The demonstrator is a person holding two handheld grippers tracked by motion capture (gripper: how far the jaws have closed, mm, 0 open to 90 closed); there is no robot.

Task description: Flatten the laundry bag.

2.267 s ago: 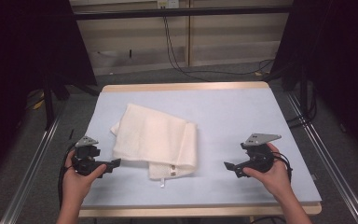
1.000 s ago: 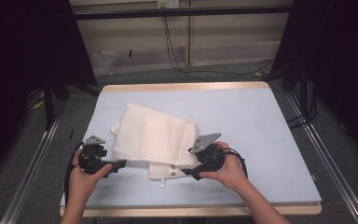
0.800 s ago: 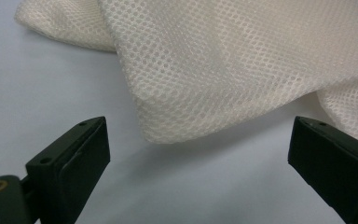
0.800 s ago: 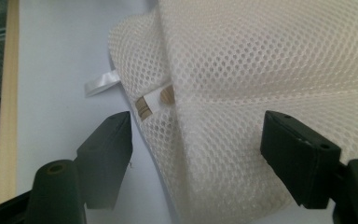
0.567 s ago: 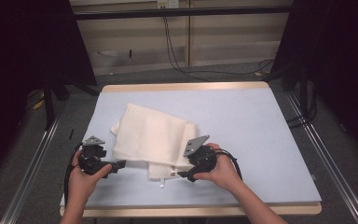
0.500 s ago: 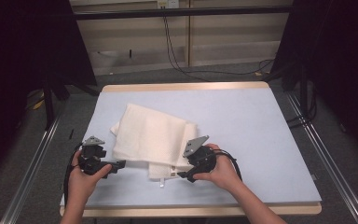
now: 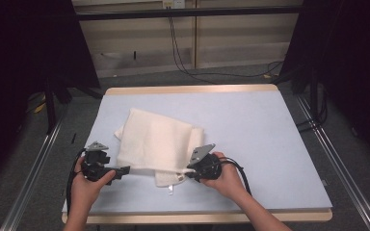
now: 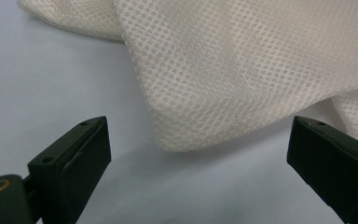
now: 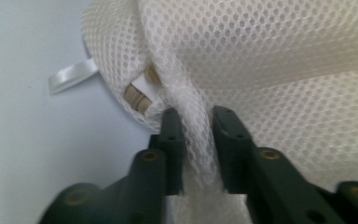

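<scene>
Mesh fabric [image 7: 156, 142], cream and folded, lies left of centre on my counter [image 7: 250, 130], reaching toward its near edge. My right tongs [image 9: 196, 122] pinch a gathered fold beside the ribbon tab [image 9: 72, 74]. My left tongs [image 8: 198, 149] gape around the near corner; I should push deeper before squeezing, catching every layer.

Place: a lab-like recording bay.
Evidence: black curtains [image 7: 24, 72] left and right, floor rails [image 7: 339, 168], far-wall cables [image 7: 183, 53] (wall socket above), pale blue table [image 7: 250, 125].
</scene>
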